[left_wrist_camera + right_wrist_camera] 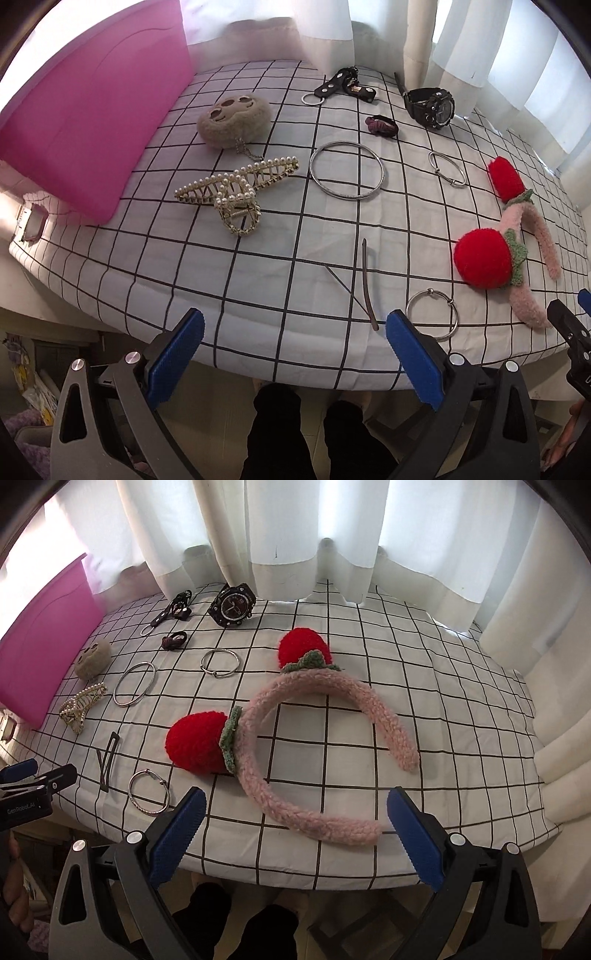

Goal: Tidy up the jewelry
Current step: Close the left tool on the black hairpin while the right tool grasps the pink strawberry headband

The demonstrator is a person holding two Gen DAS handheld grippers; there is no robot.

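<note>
Fingers of both grippers stood spread wide and empty: the left gripper (295,354) hung off the near edge of the desk (258,317), the right gripper (295,834) likewise, its blue pads flanking the near end of the pink headband (321,701) without touching it. That headband, with two red pompoms, lay on the grid-patterned cloth near the front edge. Open cloth stretched to its right as far as the white curtain (314,535). To the left the jewelry lay spread apart: a pearl hair claw (236,188), a large bangle (347,170), two thin rings (432,314) (447,168), a dark hair clip (365,284), a black watch (428,103), a keychain strap (332,86), a small scrunchie (382,125) and a plush charm (232,120). A pink box (92,110) bounded the far left, its top cut off by the lens. Below the desk's edge, dark-clad legs showed; what lay at the lower left was too blurred to name.
</note>
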